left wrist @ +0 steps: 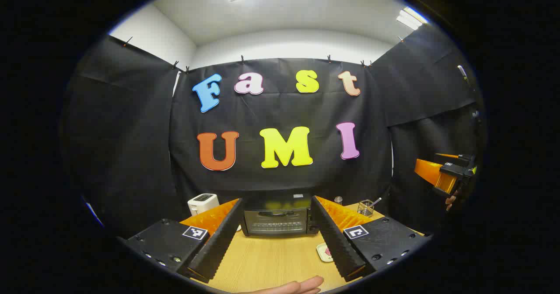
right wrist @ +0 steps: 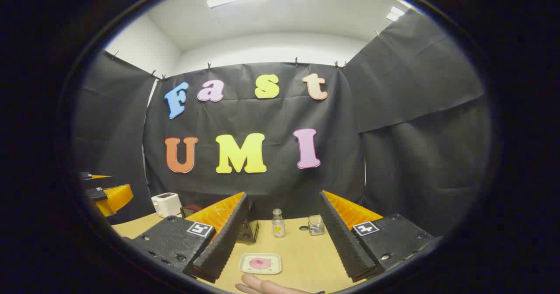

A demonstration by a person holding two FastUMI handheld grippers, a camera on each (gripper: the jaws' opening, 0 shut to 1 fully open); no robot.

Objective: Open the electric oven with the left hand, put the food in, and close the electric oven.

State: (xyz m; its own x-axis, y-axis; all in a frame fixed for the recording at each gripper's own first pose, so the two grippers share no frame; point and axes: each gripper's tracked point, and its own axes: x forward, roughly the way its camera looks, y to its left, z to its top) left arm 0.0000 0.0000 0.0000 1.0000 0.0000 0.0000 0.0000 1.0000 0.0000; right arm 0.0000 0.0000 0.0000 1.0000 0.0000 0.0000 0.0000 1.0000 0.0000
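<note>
The black electric oven (left wrist: 278, 217) stands at the back of the wooden table (left wrist: 271, 263) with its glass door shut. My left gripper (left wrist: 277, 200) points straight at it, open and holding nothing. A small white plate (right wrist: 260, 263) with a pink piece of food (right wrist: 260, 263) lies on the table in front of my right gripper (right wrist: 283, 194), which is open and holds nothing. In the left gripper view the plate (left wrist: 325, 252) peeks out beside the right finger. The oven's corner (right wrist: 250, 231) shows behind a finger in the right gripper view.
A white toaster (left wrist: 202, 203) sits left of the oven. A wire basket (left wrist: 366, 207), a glass bottle (right wrist: 278, 223) and a small jar (right wrist: 316, 225) stand to its right. A person's hand (right wrist: 262, 286) rests at the table's near edge.
</note>
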